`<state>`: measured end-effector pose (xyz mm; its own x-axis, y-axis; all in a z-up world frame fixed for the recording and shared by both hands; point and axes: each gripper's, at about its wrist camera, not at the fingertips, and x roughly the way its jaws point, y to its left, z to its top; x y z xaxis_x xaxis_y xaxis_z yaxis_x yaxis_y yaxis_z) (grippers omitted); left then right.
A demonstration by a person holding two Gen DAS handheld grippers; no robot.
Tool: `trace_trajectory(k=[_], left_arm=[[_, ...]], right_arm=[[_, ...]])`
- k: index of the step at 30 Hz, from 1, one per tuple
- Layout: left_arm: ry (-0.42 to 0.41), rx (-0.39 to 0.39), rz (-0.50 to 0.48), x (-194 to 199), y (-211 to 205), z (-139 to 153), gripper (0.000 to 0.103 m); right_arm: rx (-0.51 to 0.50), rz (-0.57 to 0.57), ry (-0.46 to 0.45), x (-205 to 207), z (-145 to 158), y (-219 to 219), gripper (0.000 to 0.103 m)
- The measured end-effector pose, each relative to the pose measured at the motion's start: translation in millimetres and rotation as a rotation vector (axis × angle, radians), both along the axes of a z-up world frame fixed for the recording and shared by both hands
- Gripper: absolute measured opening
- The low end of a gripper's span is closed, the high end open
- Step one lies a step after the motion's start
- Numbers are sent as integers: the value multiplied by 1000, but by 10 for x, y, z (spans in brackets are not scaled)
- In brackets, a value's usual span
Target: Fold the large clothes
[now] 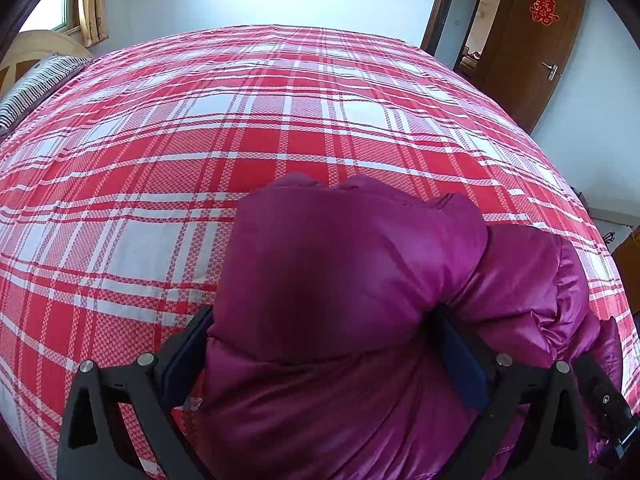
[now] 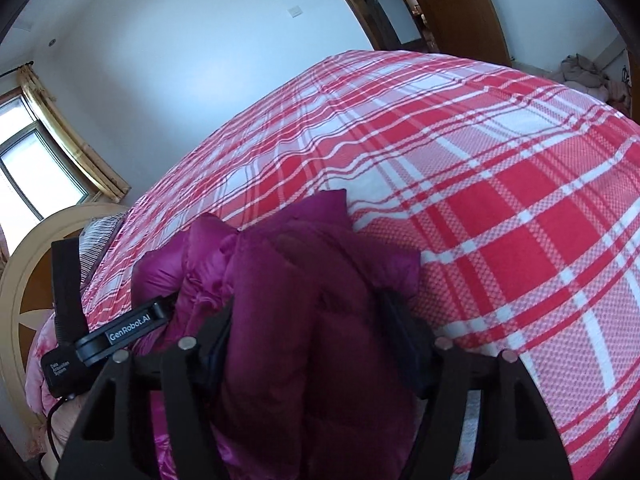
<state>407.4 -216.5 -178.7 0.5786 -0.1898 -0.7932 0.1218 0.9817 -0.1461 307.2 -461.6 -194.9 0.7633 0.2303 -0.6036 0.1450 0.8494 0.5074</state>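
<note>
In the left wrist view, you are holding the left gripper [image 1: 324,344] with its jaws closed on a thick bunched fold of the puffer jacket [image 1: 360,280]. The jacket is showing as a shiny magenta, quilted and padded garment, its fabric bulging up between the black fingers [image 1: 188,344] and creasing where they are pressing into it. It is lying on the bed, over the red and white plaid sheet [image 1: 240,120], at the near edge and spilling toward the right. A striped pillow [image 1: 36,84] is sitting at the far left by the headboard. On the brown door [image 1: 532,48] at the far right, a red double-happiness paper character [image 1: 543,11] is hanging.

In the right wrist view, you are gripping with the right gripper [image 2: 308,344] too: its jaws are squeezing another thick, darker-looking roll of the same jacket, and the padding is puffing out above them in soft lobes. The garment is resting on the near left part of the bed. To the left, the other gripper's black body is reaching into the folds, and its white lettering is reading "GenRobot.AI" [image 2: 129,330]; a smaller label below is reading "Data Acquisition System" [image 2: 59,370], though it is tiny.
</note>
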Motion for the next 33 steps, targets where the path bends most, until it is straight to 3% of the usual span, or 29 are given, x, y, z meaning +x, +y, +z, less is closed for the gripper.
trace_trajectory(k=[2, 7, 11, 13, 15, 20, 24, 27, 30, 32, 33], left_arm=[[4, -30, -5, -9, 38, 20, 102], [31, -221, -106, -307, 435, 175, 102], [-87, -164, -184, -717, 702, 337, 102], [-67, -159, -228, -841, 764, 231, 102], [-33, -203, -245, -875, 799, 71, 102], [-23, -312, -261, -835, 776, 21, 102], [-16, -332, -312, -814, 664, 13, 102], [-14, -342, -338, -790, 610, -8, 102], [-8, -351, -355, -749, 573, -1, 102], [-9, -347, -376, -753, 544, 11, 101], [-11, -352, -399, -757, 499, 23, 85]], right_arm=[[20, 5, 0, 6, -21, -32, 71], [38, 17, -20, -16, -43, -46, 71], [73, 13, -42, -65, -57, -100, 67], [83, 1, -58, -106, -52, -114, 64], [85, -21, -77, -153, -39, -128, 65], [60, -59, -84, -208, -3, -118, 76], [67, -73, -88, -209, -4, -157, 76], [48, -136, -126, -338, 38, -185, 87], [65, -115, -98, -277, 2, -200, 88], [54, -82, -89, -223, 12, -152, 82], [64, -43, -82, -180, -2, -129, 71]])
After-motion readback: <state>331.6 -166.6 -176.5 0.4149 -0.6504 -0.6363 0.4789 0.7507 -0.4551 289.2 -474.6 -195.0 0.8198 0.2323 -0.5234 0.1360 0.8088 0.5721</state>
